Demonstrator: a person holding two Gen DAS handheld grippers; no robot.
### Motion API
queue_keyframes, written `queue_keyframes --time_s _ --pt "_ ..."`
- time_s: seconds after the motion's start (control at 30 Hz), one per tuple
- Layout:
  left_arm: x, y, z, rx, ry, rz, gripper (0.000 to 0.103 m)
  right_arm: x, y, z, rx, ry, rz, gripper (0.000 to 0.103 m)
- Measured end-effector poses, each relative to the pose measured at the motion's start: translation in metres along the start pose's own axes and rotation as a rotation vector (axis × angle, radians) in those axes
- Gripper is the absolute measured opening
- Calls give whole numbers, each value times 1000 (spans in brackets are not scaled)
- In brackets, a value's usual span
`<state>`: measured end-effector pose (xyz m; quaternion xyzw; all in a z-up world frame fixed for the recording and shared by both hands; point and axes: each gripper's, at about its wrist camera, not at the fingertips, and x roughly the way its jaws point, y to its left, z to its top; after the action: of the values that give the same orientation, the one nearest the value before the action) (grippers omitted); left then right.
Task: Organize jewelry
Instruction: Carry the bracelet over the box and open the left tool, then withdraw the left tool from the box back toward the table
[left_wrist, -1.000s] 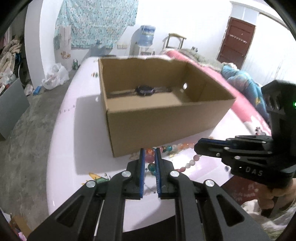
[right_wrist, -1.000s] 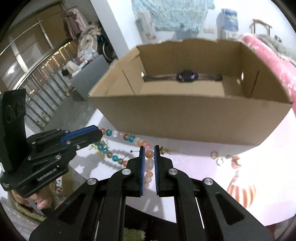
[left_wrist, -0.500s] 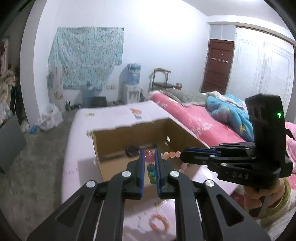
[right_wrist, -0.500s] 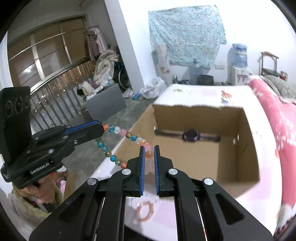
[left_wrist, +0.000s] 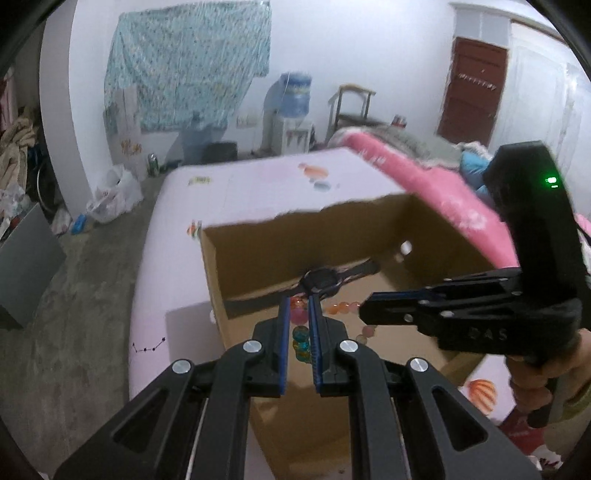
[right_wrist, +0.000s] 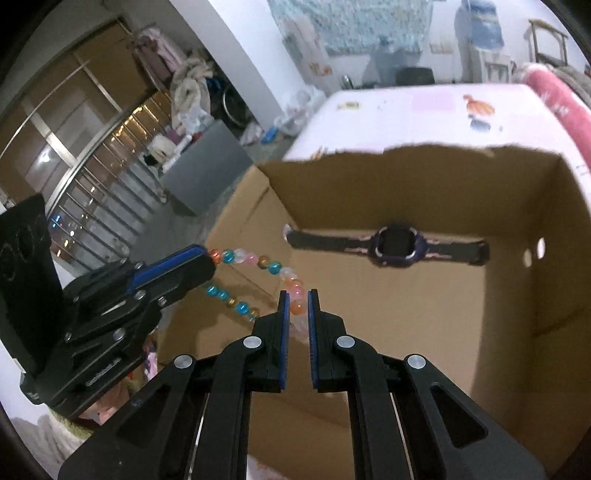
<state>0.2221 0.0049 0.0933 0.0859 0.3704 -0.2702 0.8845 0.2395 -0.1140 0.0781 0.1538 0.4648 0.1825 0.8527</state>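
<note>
Right wrist view alone: whole bead necklace (right_wrist: 258, 264) strung between both clenched tongs, over the box (right_wrist: 517, 295).

White walls (left_wrist: 369, 48); patterned blue cloth (left_wrist: 184, 62) hung on far wall. Water dispenser (left_wrist: 291, 107), wooden chair (left_wrist: 351, 103), dark red door (left_wrist: 472, 85). Grey concrete floor (left_wrist: 74, 314). Pink bedding (left_wrist: 424, 177) at right. Metal railing (right_wrist: 92, 195), possibly balcony.

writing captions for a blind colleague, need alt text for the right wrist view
The right claw and left claw are each shut on a multicoloured glass-bead necklace, stretched between them over an open brown cardboard box. A purple wristwatch lies inside the box, which stands on a pale pink table.
</note>
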Motion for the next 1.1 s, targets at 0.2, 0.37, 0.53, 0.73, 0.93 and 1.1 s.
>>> queue_keyframes --time_s 0.2,0.37,0.53,0.73,0.93,1.1 --pt "17 4 -4 19 57 32 10 18 -1 -4 -13 76 -17 12" --pt "19 4 -5 24 53 54 21 12 -4 -7 -1 76 -4 24" --pt "8 5 -5 10 27 77 35 -11 -5 -14 10 18 -20 38" --pt "-31 -1 -9 -7 -50 81 55 -56 -3 -32 20 -96 -20 51" --pt "-74 -11 -33 -36 -96 83 73 -95 -3 -62 47 -169 -52 60" --pt "-89 -18 -65 -64 -68 84 82 -109 3 -100 50 -175 -98 68"
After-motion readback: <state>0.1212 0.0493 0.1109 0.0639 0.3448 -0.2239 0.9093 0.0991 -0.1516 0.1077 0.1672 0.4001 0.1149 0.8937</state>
